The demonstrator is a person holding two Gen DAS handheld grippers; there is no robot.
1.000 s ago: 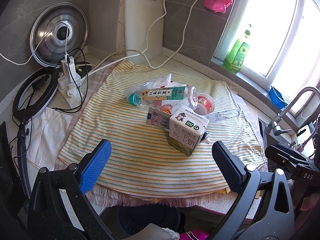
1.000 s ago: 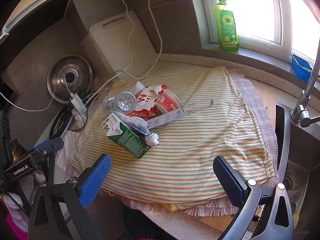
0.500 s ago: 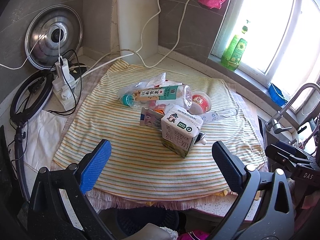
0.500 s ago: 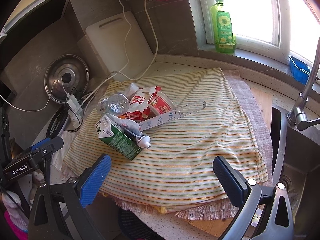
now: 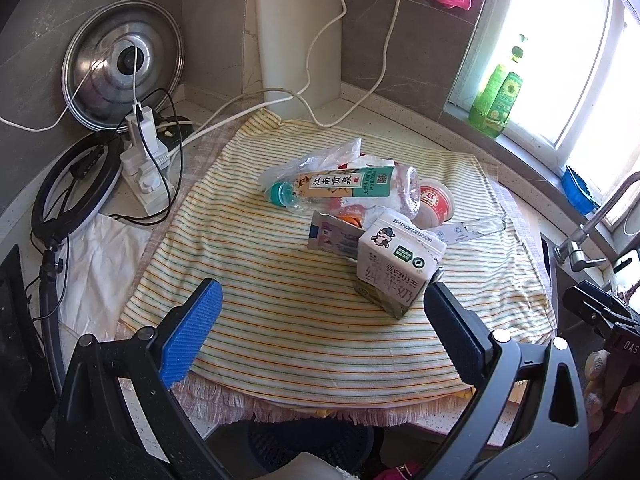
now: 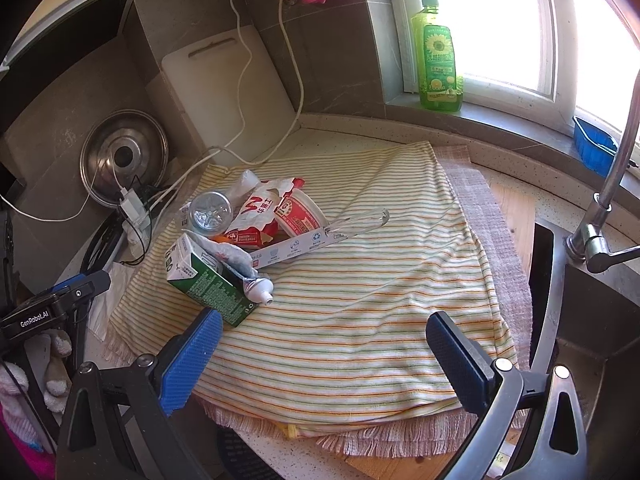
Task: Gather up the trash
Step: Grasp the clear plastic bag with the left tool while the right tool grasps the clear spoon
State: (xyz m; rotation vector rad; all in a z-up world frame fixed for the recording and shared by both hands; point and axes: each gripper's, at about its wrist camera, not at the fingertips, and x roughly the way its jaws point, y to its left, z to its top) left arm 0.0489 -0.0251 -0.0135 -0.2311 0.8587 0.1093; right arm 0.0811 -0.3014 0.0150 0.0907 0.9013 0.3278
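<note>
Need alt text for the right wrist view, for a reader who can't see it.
The open right gripper hovers over a striped cloth on a kitchen counter, empty. A trash pile lies ahead to its left: green milk carton, squeezed tube, plastic bottle, red wrapper and a cup.

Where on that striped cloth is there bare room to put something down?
The striped cloth is bare along its near edge and on the side toward the sink. It is crowded around the milk carton, bottle and cup.

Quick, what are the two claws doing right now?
Left claw: open, holding nothing.
Right claw: open, holding nothing.
</note>
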